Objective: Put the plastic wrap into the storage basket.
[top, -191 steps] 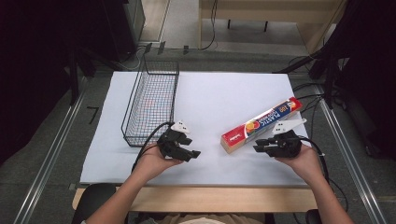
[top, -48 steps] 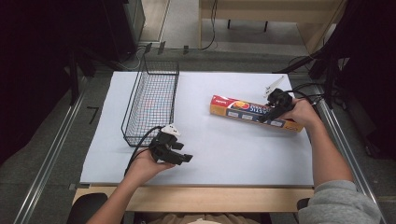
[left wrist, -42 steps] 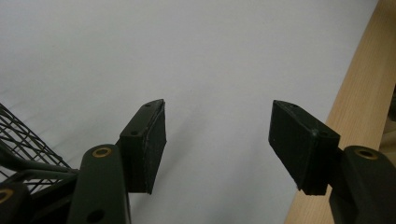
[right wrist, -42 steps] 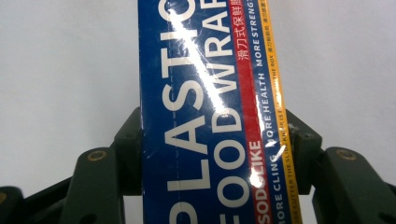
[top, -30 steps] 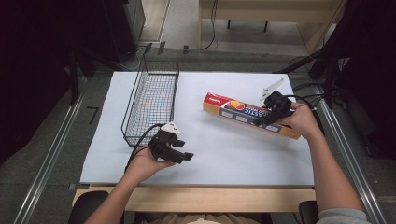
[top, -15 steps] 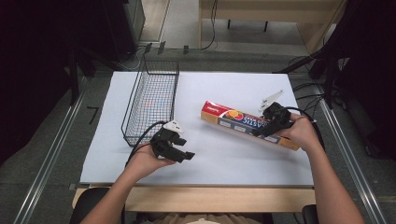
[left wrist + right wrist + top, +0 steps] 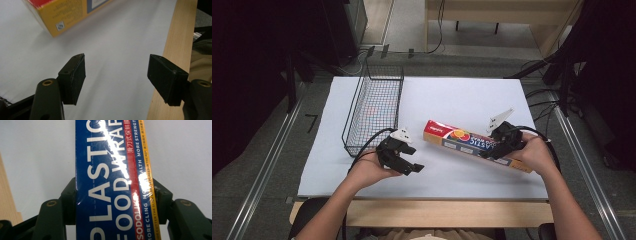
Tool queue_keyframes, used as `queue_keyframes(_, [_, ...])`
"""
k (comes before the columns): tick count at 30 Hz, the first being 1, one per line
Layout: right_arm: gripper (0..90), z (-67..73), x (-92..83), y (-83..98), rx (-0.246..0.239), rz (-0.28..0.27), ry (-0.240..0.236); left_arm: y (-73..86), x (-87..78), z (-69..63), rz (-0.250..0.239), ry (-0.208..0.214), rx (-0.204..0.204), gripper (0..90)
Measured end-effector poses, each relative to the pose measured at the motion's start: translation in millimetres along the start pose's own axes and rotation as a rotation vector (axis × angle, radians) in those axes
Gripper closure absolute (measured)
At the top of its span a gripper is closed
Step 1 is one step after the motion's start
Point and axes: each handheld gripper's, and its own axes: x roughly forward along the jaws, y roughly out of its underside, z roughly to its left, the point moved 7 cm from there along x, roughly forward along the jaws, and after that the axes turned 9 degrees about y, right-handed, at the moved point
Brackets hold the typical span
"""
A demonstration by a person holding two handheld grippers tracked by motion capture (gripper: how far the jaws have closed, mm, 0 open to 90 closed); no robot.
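A long blue, red and yellow plastic food wrap box [image 7: 472,145] lies slantwise over the white table, its red end toward the middle. My right gripper [image 7: 496,146] is shut on the box near its right half; in the right gripper view both pads press the sides of the box [image 7: 112,185]. My left gripper [image 7: 411,167] hovers at the table's front left, its jaws just having opened, with nothing between the fingertips [image 7: 75,75]. In the left gripper view the box's yellow end [image 7: 65,17] lies ahead at upper left.
A black wire basket [image 7: 374,107] stands at the left of the white table top [image 7: 462,95], close behind my left hand. The wooden front edge [image 7: 172,57] of the table runs just under my left gripper. Cables trail from both grippers.
My right gripper has carried the box leftward and nearer to the front edge. The left gripper's jaws have spread apart while that hand stayed in place.
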Motion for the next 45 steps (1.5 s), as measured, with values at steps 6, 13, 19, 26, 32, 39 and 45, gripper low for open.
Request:
queue_keyframes(6, [40.9, 17.4, -0.9, -2.9, -0.026, 0.004, -0.029, -7.2, -8.1, -2.5, -0.010, -0.015, 0.014, 29.0])
queue_keyframes(13, [40.9, 41.9, 0.9, -9.4, -0.105, -0.002, -0.090, -21.5, -9.2, -17.3, 0.005, 0.039, 0.087, 19.7])
queue_keyframes(19, [40.9, 55.7, 0.2, -19.3, -0.143, -0.023, -0.118, -31.8, -5.5, -24.4, 0.045, 0.057, 0.133, 17.7])
queue_keyframes(26, [40.9, 75.7, 1.4, -26.3, -0.182, -0.029, -0.147, -46.2, 6.6, -30.3, 0.075, 0.095, 0.236, 24.3])
queue_keyframes(32, [40.9, 84.7, 0.4, -34.5, -0.208, -0.046, -0.143, -48.4, 26.1, -34.0, 0.170, 0.098, 0.265, 23.7])
queue_keyframes(39, [40.9, 94.5, -2.9, -45.9, -0.239, -0.070, -0.156, -43.0, 43.1, -37.8, 0.240, 0.092, 0.307, 25.5])
queue_keyframes(45, [40.9, 102.0, 0.4, -47.7, -0.264, -0.052, -0.161, -31.1, 53.0, -37.5, 0.303, 0.105, 0.309, 33.8])
